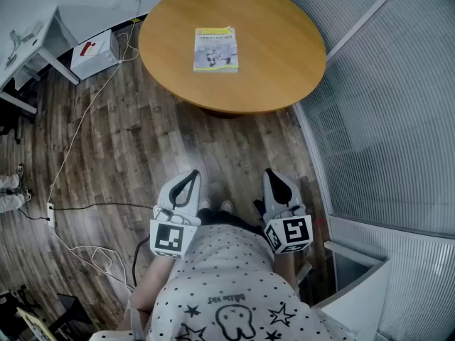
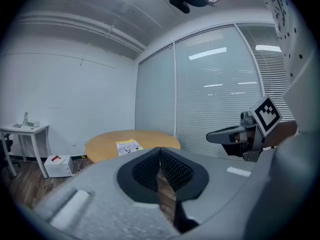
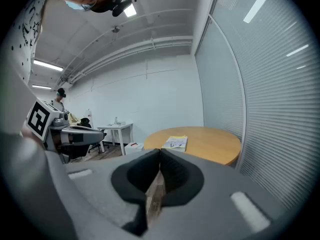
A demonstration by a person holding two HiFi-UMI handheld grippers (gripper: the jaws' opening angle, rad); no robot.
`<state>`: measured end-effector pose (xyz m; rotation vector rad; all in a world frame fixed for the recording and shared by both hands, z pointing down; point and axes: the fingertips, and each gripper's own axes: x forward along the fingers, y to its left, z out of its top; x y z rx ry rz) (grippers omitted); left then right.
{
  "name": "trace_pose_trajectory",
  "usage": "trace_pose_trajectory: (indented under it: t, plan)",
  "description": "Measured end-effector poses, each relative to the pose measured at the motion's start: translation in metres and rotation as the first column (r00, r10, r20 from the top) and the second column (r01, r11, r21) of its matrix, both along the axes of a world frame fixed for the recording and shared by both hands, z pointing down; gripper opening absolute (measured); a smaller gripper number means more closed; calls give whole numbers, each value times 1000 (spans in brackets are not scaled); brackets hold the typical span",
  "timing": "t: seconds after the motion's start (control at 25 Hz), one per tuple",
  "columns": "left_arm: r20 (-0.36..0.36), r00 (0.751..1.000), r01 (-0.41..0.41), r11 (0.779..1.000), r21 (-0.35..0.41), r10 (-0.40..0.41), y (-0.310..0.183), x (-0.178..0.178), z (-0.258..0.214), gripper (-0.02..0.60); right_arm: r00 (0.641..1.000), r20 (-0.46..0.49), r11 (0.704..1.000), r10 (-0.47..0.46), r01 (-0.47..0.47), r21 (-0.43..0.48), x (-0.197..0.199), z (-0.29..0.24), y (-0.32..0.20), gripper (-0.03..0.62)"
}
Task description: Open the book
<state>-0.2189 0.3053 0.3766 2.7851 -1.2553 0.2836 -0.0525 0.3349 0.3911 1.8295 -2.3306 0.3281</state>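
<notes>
Book (image 1: 215, 49), closed yellow-white paperback, flat on round wooden table (image 1: 284, 69), upper centre. Grey left gripper (image 1: 189, 177) and grey right gripper (image 1: 274, 177) at bottom centre, fingers pressed together, empty. Probably just carried; book well apart.

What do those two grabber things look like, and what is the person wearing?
Both the left gripper and the right gripper are pale grey with rounded shells, black ribbed pads and a white cube printed with black square markers. The person wears a white top with black dots and stars.
</notes>
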Motion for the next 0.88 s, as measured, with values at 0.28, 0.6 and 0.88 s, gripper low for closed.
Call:
trace_pose_trajectory:
  t: [0.28, 0.6, 0.88]
  plan:
    - [-13, 1000, 9, 1000, 6, -9, -3, -2, -6, 12, 1000, -5, 1000, 12, -12, -7, 6, 2, 4, 5]
    - [-4, 1000, 10, 1000, 2, -9, 1, 0, -2, 12, 1000, -7, 1000, 24, -24, -12, 13, 5, 11, 5]
    - [-6, 1000, 10, 1000, 3, -10, 7, 3, -5, 12, 1000, -9, 1000, 25, -26, -14, 17, 3, 17, 5]
